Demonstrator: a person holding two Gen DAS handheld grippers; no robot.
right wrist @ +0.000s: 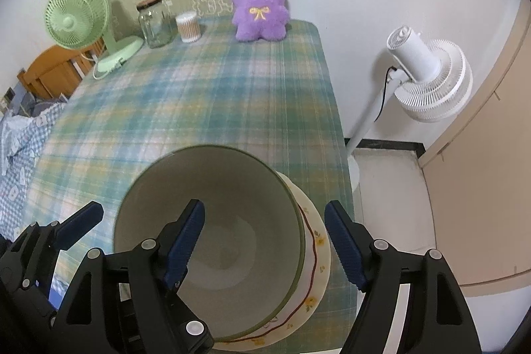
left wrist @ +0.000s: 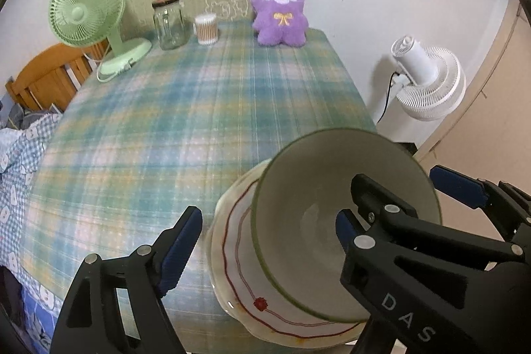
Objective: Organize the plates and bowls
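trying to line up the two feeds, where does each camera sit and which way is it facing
Left wrist: on the left gripper, looking forward over the table at the bowl on the plate; its own open fingers show, plus the right gripper's fingers at right.
Right wrist: on the right gripper, looking into the bowl; its open fingers straddle the rim, left gripper at lower left.
Shared: bowl, plate, purple plush.

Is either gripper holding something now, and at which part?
Neither grips anything. The right gripper is open, with one finger inside the bowl and the other outside its rim, not closed on it. The left gripper is open beside the plate.
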